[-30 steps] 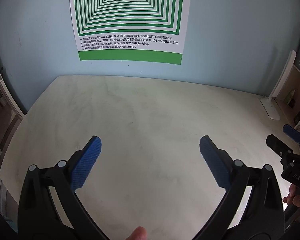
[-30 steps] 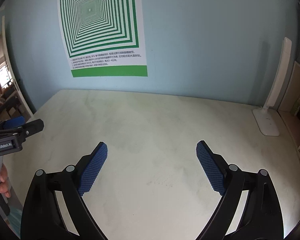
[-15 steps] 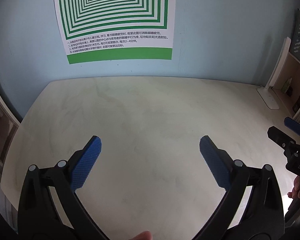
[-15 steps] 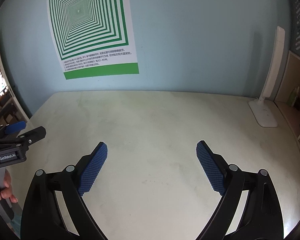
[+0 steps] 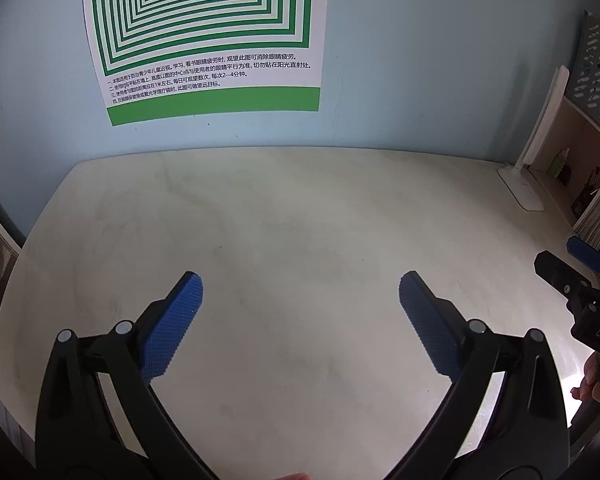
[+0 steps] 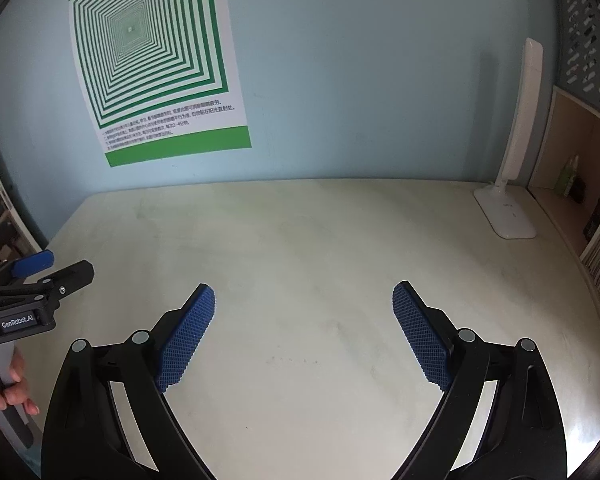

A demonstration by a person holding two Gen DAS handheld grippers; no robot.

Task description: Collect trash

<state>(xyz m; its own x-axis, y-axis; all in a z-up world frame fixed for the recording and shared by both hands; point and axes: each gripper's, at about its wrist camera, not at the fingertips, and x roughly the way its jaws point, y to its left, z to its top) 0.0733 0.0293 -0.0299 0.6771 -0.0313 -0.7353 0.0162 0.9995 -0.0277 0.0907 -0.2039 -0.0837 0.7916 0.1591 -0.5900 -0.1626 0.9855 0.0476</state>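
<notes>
No trash shows in either view. My left gripper (image 5: 300,284) hangs open above the pale table (image 5: 284,216), nothing between its blue pads. My right gripper (image 6: 304,294) is open too, over the same table (image 6: 320,248), and holds nothing. In the left wrist view the right gripper (image 5: 572,264) pokes in at the right edge, held by a hand (image 5: 596,380). In the right wrist view the left gripper (image 6: 40,270) shows at the left edge, held by a hand (image 6: 8,392).
A white desk lamp (image 6: 512,184) stands at the table's back right corner; its base (image 5: 520,188) shows in the left wrist view. Shelves with books (image 6: 592,208) line the right side. A green-and-white poster (image 5: 204,40) hangs on the blue wall.
Both views have swung to the right and tilted slightly; the poster slid left and the lamp and shelves came further into view. Both grippers stayed open.
</notes>
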